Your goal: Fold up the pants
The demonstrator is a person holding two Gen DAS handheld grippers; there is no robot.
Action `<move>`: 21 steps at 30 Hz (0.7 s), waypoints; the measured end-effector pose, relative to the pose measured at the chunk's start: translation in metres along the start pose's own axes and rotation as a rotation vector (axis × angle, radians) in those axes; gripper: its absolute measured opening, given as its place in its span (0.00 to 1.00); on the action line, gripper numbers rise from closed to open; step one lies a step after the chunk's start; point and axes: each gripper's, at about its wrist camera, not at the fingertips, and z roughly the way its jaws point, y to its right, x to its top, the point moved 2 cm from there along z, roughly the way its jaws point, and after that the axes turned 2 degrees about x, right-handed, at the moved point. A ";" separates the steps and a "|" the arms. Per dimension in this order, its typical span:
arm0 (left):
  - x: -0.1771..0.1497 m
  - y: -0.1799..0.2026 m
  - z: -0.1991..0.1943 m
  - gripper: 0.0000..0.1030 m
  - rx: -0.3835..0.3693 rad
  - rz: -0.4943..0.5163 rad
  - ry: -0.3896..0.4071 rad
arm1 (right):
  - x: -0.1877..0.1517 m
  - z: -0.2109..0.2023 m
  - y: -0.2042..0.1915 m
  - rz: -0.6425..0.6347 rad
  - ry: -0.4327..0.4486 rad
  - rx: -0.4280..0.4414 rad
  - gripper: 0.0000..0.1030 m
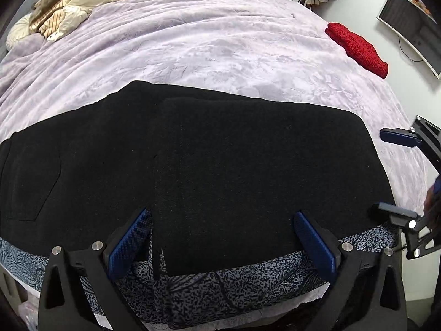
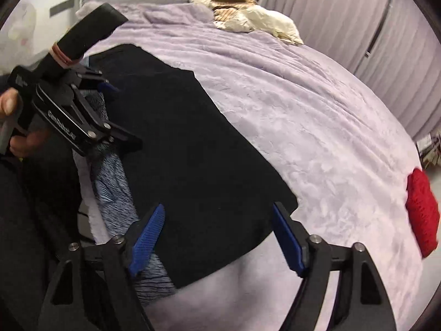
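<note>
The black pants (image 1: 193,165) lie flat on the lilac bed cover, folded over with one layer on top of another; a back pocket shows at the left. My left gripper (image 1: 220,220) is open and empty, its blue pads over the pants' near edge. My right gripper (image 2: 217,220) is open and empty above the right end of the pants (image 2: 193,151). The right gripper also shows at the right edge of the left wrist view (image 1: 399,176). The left gripper shows in the right wrist view (image 2: 107,115), held by a hand.
The lilac bed cover (image 1: 220,49) spreads beyond the pants. A red knitted garment (image 1: 357,49) lies at the far right corner. Cream and striped clothes (image 1: 71,8) are piled at the far left. A patterned blue sheet (image 1: 220,284) hangs over the near bed edge. A monitor (image 1: 410,27) stands at the right.
</note>
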 end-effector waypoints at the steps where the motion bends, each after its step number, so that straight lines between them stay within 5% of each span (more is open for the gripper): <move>1: 0.000 -0.001 -0.001 1.00 -0.003 -0.008 -0.006 | 0.000 0.007 0.001 -0.032 -0.027 0.028 0.85; 5: 0.004 -0.012 -0.026 1.00 0.000 -0.043 0.040 | 0.015 0.035 0.004 -0.058 -0.077 0.160 1.00; 9: 0.011 -0.041 -0.048 1.00 0.026 -0.111 0.096 | 0.040 0.052 -0.019 -0.166 -0.089 0.225 1.00; 21: 0.004 -0.096 -0.057 1.00 0.128 -0.221 0.102 | 0.110 0.086 -0.077 -0.305 -0.132 0.324 1.00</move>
